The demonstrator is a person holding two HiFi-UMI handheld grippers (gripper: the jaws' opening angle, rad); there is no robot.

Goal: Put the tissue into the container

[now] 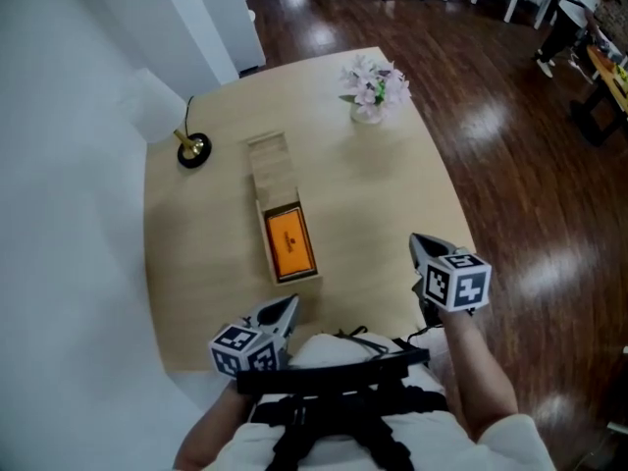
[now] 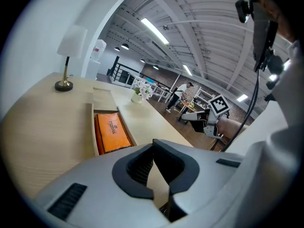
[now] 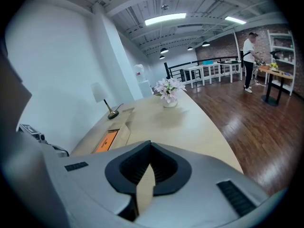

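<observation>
Tissue pack [image 1: 289,242], orange, print illegible, in container [image 1: 299,280]

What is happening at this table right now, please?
A person holds a gripper in each hand near the edge of the wooden table. The left gripper and the right gripper are both shut and empty. The orange tissue pack already lies inside the wooden box, whose lid is open beyond it. Nothing is being handled at this moment.

Three views apparently share the container [image 3: 122,133].

Closed, empty — left gripper [image 1: 291,302], right gripper [image 1: 416,240]
</observation>
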